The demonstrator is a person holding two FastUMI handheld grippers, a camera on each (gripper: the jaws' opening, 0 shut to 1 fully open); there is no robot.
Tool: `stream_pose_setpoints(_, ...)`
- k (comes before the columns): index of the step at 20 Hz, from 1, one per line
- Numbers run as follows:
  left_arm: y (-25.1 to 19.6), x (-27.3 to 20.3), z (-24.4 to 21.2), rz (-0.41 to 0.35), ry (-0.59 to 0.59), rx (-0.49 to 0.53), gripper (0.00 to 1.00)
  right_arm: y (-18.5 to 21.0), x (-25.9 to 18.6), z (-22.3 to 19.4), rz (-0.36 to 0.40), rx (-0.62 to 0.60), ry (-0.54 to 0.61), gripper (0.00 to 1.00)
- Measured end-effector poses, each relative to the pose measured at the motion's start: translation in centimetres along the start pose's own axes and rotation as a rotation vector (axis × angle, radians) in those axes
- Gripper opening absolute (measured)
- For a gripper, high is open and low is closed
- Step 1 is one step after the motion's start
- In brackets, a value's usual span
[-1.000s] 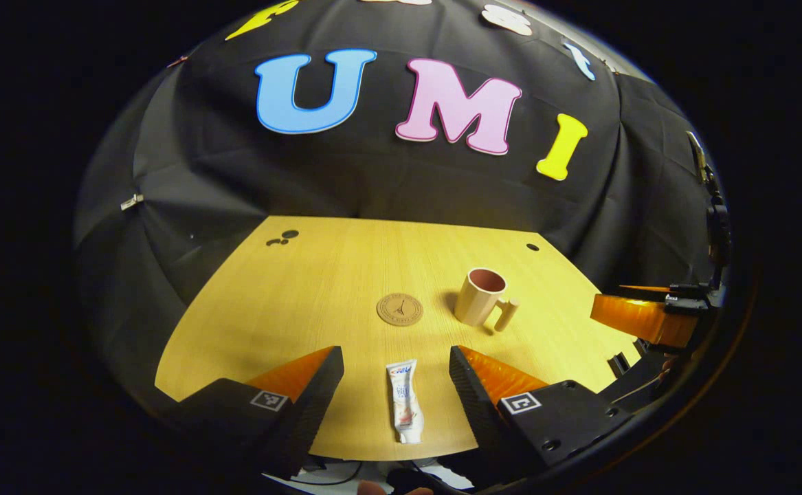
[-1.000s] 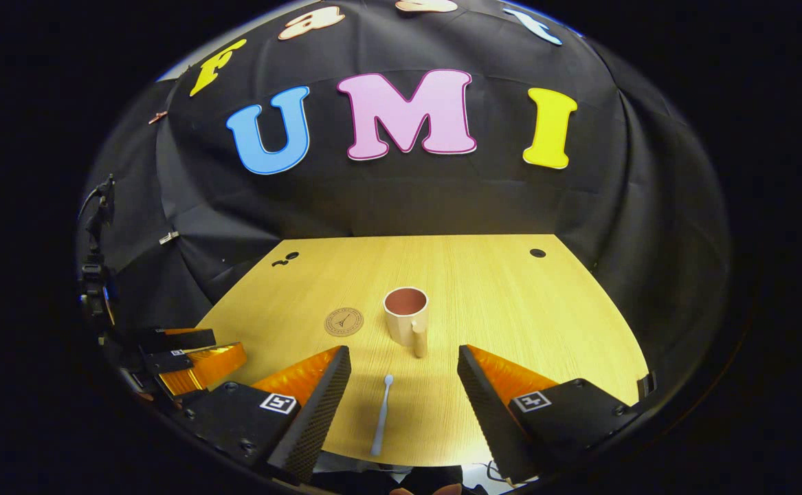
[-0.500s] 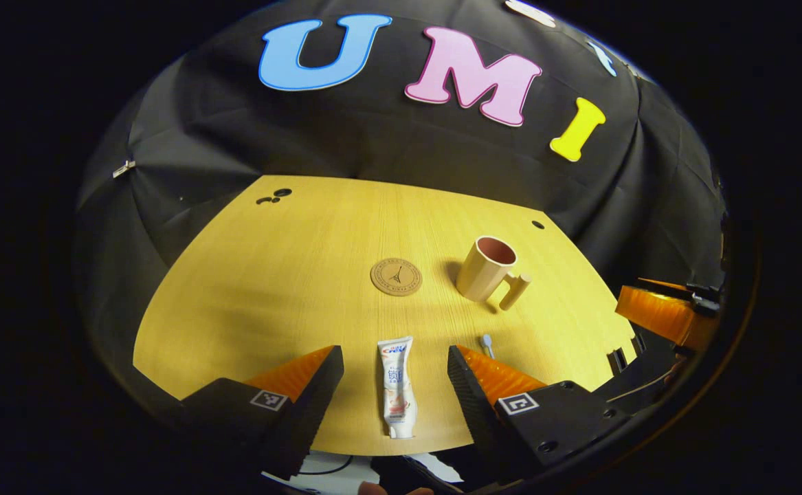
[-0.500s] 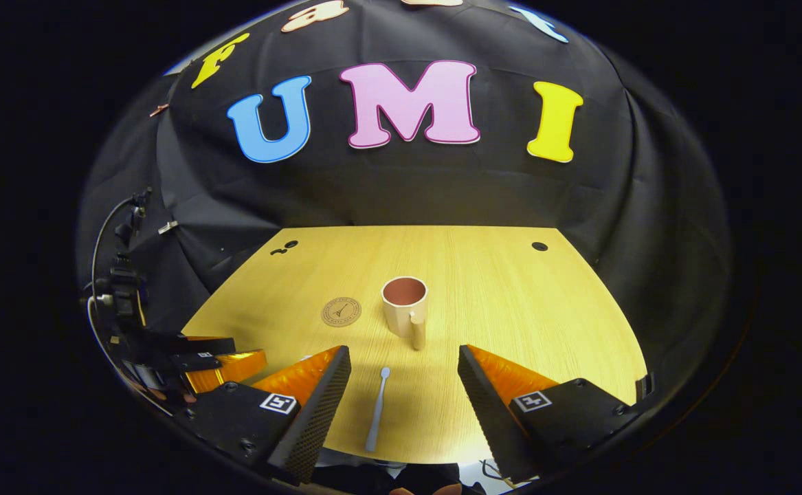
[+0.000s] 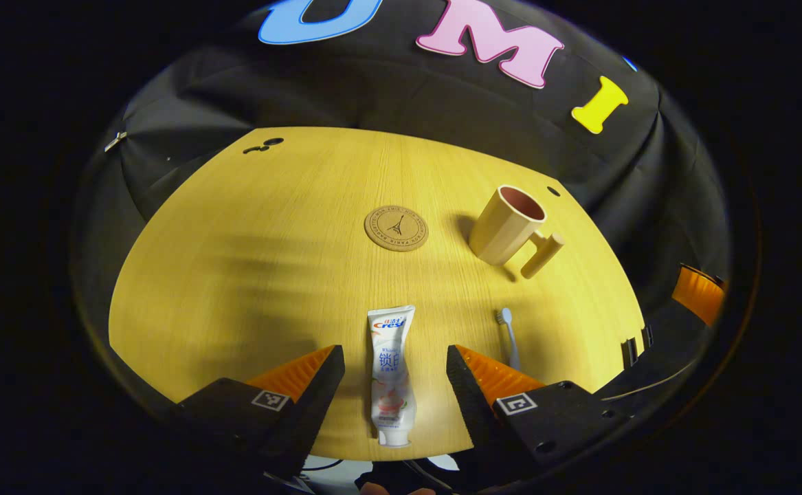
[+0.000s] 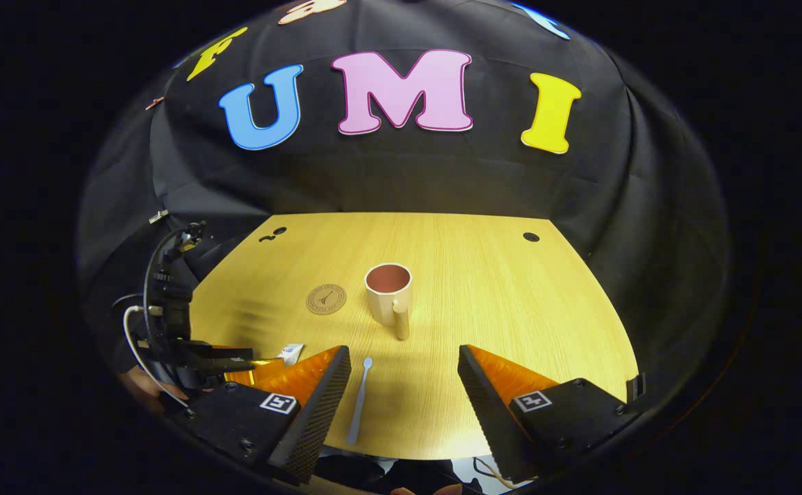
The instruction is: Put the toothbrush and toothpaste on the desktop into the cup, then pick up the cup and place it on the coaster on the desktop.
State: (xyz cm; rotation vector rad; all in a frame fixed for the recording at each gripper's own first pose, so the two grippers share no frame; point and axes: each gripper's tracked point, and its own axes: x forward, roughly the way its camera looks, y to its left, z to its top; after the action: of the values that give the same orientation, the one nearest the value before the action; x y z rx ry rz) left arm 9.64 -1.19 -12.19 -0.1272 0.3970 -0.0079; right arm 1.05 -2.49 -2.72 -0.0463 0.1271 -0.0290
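Toothpaste is framed between open left gripper fingers; toothbrush between open right gripper fingers.

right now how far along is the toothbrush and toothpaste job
Nothing looks done yet. The white toothpaste tube lies flat on the yellow wooden desktop between the open left claw, untouched. The pale toothbrush lies between the fingers of the open right claw, also ungripped. The beige cup with its pink inside stands empty beside the round brown coaster. Both pickups, both drops and moving the cup remain.
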Motion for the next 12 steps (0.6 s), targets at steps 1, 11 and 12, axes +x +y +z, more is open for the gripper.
stream_pose_setpoints(1,0.2,0.7,-0.1,0.009,0.01,0.004,0.93,-0.1,0.1,-0.1,0.002,-0.006,0.008,0.97)
stream_pose_setpoints(11,1.1,4.6,-1.0,0.056,0.1,0.062,0.88,-1.5,1.0,-0.6,-0.009,-0.009,0.046,0.97)
stream_pose_setpoints(12,1.0,4.8,-1.0,0.052,0.105,0.067,0.87,-1.6,1.2,-0.7,-0.009,-0.006,0.051,0.97)
